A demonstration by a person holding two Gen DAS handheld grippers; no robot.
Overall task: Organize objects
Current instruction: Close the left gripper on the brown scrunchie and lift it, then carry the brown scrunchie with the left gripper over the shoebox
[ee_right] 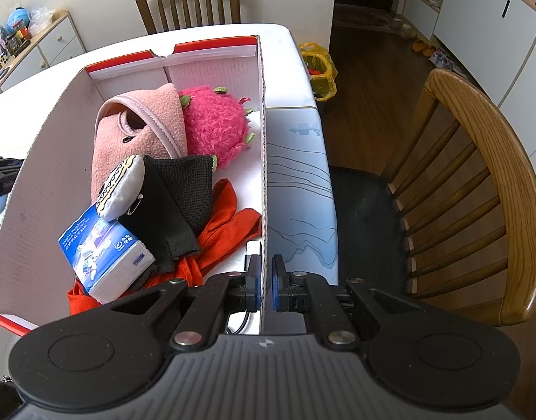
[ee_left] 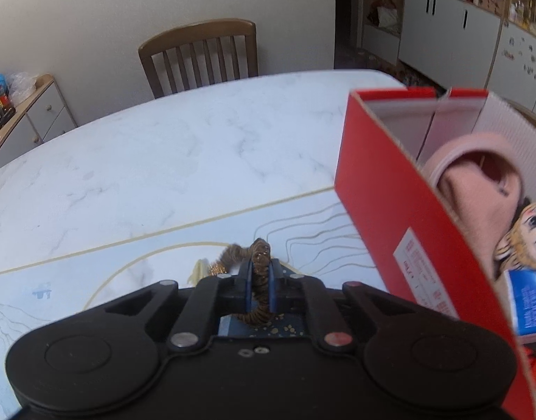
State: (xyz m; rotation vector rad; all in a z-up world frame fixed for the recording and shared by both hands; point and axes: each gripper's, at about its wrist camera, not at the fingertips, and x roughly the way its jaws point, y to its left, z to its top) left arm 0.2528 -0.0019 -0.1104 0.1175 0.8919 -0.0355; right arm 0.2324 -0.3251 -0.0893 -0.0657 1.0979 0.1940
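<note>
Marble tabletop carries my box near its right edge: left gripper clamps the tinsel, right gripper pinches the box wall; thin tinsel may slip free in transit.

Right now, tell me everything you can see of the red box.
The red box is an open, lidless cardboard shoebox, red outside and white inside, with a white printed label on its long side and a notch in the far end wall. It stands upright on the table mat. Inside lie a pink fleece hat, a pink fuzzy toy, a dark knit cloth, a red cloth and a tissue pack. The right gripper is clamped on its right wall.
</note>
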